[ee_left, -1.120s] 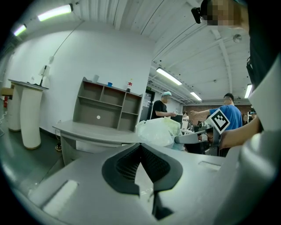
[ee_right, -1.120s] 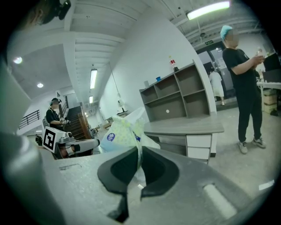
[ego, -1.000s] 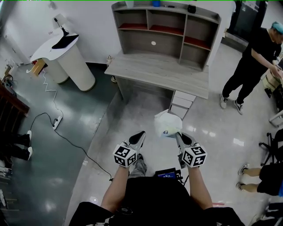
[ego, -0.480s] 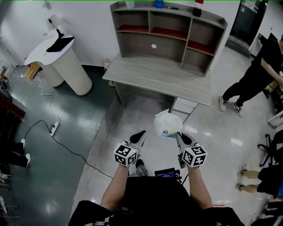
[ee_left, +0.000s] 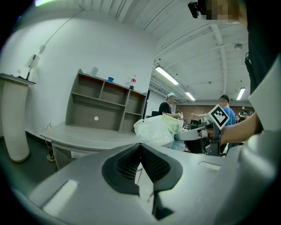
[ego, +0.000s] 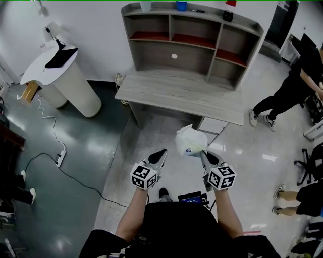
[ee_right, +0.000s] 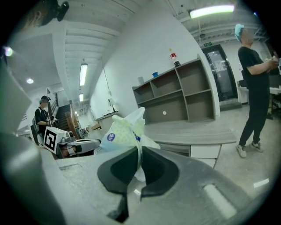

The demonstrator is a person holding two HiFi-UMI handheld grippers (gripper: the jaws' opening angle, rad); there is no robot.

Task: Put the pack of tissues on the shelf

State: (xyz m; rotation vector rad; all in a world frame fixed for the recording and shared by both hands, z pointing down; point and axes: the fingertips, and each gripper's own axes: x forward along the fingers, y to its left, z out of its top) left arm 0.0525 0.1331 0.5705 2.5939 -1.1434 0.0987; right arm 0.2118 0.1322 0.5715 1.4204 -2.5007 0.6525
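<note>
Desk and shelf: one grey wooden desk [ego: 181,93] at 12 o'clock, with one shelf unit [ego: 192,40] of open compartments standing on its far edge; a white cup [ego: 145,5] and a blue cup [ego: 180,5] stand on top.
Lectern: one white round lectern [ego: 68,83] at 10 o'clock.
People: one bystander in black [ego: 290,88] at 2 o'clock; others show only as legs at the frame edges.
Arms: two bare forearms reach forward from 6 o'clock, roughly parallel, with the tongs side by side.
Left gripper [ego: 162,151]: at 7 o'clock of the pack, tongs pressed together on nothing.
Right gripper [ego: 203,152]: tongs pinching the pack's plastic wrapper.
Pack of tissues [ego: 191,141]: one, white with a blue round label, held up in the air above the floor, short of the desk front and well apart from the shelf.
</note>
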